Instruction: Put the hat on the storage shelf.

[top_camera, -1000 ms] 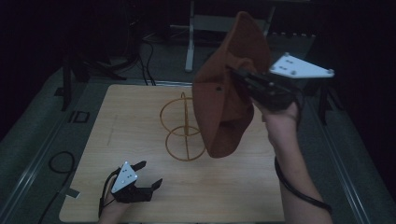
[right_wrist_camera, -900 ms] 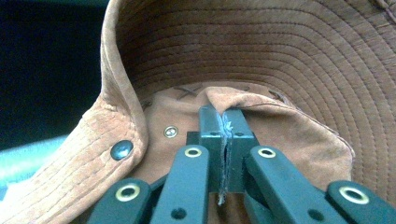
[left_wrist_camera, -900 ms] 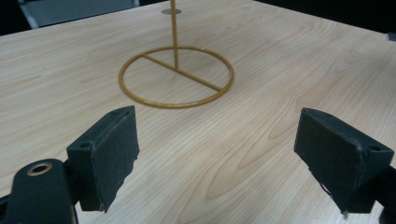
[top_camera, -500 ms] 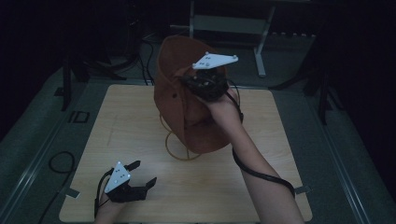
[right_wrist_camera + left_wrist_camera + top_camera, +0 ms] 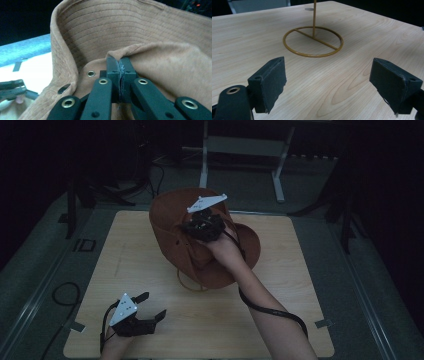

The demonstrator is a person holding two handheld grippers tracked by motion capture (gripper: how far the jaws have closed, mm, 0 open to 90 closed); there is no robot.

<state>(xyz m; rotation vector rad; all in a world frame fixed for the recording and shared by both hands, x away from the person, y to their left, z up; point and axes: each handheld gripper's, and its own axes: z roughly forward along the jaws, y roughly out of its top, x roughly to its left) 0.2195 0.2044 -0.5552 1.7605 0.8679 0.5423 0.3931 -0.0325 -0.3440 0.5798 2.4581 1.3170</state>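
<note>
Hat held over wire stand, right claw pinching crown fabric

Hat (image 5: 200,245): brown, soft cloth, wide stitched brim, metal eyelets on the crown side. It hangs above the middle of the table (image 5: 300,320), over the wire stand (image 5: 313,41), whose ring base and thin upright post show in the left gripper view. Whether the crown already rests on the post top can't be told; the hat hides it.

Right claw (image 5: 120,75): clenched on a fold of the hat's fabric, jaws pressed together with cloth bunched between them, right by an eyelet (image 5: 91,73). In the high view it sits on top of the hat, tilted.

Left claw (image 5: 150,307): released, jaws wide apart, nothing between them, low at the near left of the table, well apart from the stand.

Handling, judged: light and floppy. The fabric folds and sags from a single pinch point, so the hat swings and drapes rather than holding shape. Not fragile, not slippery; the suede-like surface grips well. The brim looks stiffer thanks to its stitch rows, so it makes a better hold for steering. A crown pinch is fine for lifting, but the opening may collapse. The stand looks thin and light, likely to tip if the hat drags on it.
</note>
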